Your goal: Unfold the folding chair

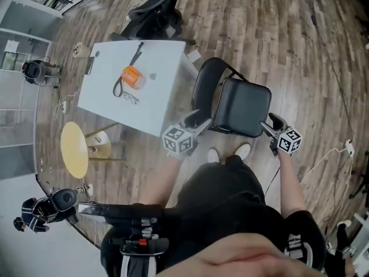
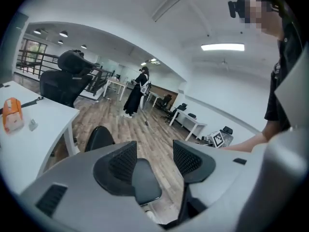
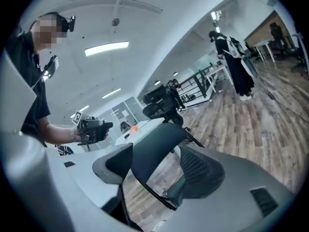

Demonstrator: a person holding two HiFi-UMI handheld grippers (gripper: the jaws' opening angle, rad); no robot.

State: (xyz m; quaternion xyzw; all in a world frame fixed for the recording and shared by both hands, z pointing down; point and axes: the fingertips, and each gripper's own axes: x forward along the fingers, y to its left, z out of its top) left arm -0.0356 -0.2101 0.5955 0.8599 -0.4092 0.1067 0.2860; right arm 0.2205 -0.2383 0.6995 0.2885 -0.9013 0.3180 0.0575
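One folding chair (image 1: 241, 105) stands opened on the floor (image 1: 288, 51) beside one white desk (image 1: 115, 100). I see it flanked by my two grippers: left gripper (image 1: 198, 120) and right gripper (image 1: 273, 123), both jaws wide apart, holding nothing.

The left gripper (image 1: 195, 122) is held out in front of the body on the bare left forearm (image 1: 163, 175), pointing forward and slightly downward, with its jaws standing wide apart. The right gripper (image 1: 273, 123), on the outstretched right forearm (image 1: 293, 183), sits about level with it and well apart from it. Its jaws are likewise spread wide.
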